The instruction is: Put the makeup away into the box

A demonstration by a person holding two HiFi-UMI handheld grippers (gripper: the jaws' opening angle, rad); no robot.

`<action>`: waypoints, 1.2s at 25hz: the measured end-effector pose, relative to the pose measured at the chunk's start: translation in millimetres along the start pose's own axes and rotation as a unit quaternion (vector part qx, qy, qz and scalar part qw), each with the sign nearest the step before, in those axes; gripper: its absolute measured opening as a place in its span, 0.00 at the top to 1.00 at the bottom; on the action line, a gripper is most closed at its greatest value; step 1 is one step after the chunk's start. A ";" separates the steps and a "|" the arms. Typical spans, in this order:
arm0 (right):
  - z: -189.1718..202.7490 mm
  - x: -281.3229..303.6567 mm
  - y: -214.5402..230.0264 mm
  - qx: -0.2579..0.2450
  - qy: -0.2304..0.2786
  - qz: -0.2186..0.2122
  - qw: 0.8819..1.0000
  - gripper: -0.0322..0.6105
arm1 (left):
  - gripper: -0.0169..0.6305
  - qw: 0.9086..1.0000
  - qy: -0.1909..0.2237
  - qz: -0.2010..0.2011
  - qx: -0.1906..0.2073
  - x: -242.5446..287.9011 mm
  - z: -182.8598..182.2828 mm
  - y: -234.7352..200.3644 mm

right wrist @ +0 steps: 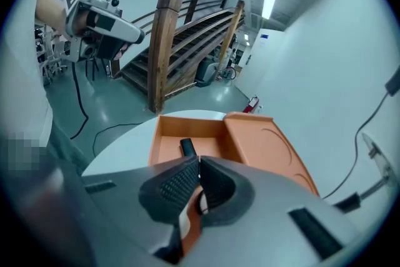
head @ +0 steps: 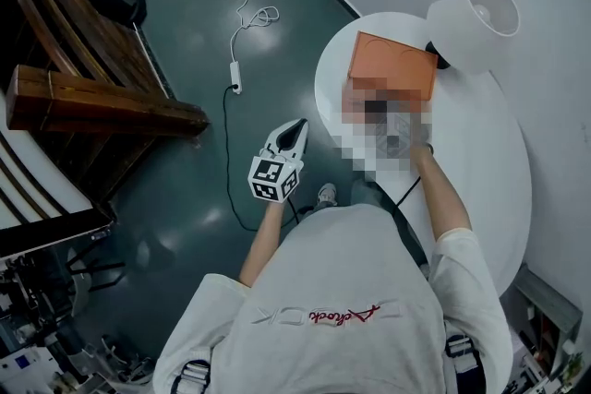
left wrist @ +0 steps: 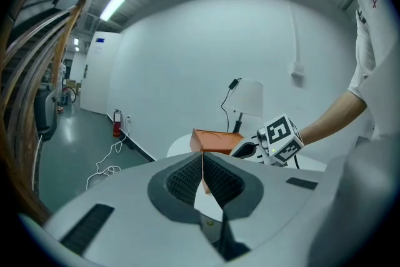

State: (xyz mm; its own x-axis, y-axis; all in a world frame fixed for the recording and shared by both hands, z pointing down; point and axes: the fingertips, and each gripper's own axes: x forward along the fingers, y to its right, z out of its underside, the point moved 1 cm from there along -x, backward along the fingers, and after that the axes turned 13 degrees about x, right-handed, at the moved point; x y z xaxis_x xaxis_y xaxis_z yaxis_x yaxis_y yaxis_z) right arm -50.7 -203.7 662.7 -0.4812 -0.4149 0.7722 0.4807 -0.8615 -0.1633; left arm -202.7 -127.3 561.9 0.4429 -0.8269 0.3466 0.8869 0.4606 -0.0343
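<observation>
**Both grippers closed, box open on the desk.**
The right gripper (right wrist: 199,162), fingers pressed together on nothing, hovered at the near rim of the orange box (right wrist: 164,150). A dark makeup item (right wrist: 187,147) lay inside the box, beside the opened lid (right wrist: 269,147). The left gripper (head: 297,126), fingers likewise together, hung beyond the desk (head: 499,171) edge, over open floor (head: 185,14).

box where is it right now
The box is on the round white table, upper right in the head view, beside the lamp; the right gripper view shows it open, close ahead.
</observation>
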 end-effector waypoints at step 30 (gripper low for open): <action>29.0 -155.6 50.8 0.389 0.220 0.155 0.881 0.92 | 0.95 0.986 0.045 0.150 0.062 56.6 -55.8 89.8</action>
State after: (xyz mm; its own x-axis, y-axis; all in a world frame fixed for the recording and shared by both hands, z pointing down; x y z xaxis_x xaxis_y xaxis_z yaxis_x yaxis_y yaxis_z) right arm 69.9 -174.4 552.0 -0.3932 -0.8161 0.4234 0.9139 -0.2963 0.2776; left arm -90.6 -150.7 526.2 0.6970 -0.6707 0.2537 0.6944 0.7196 -0.0051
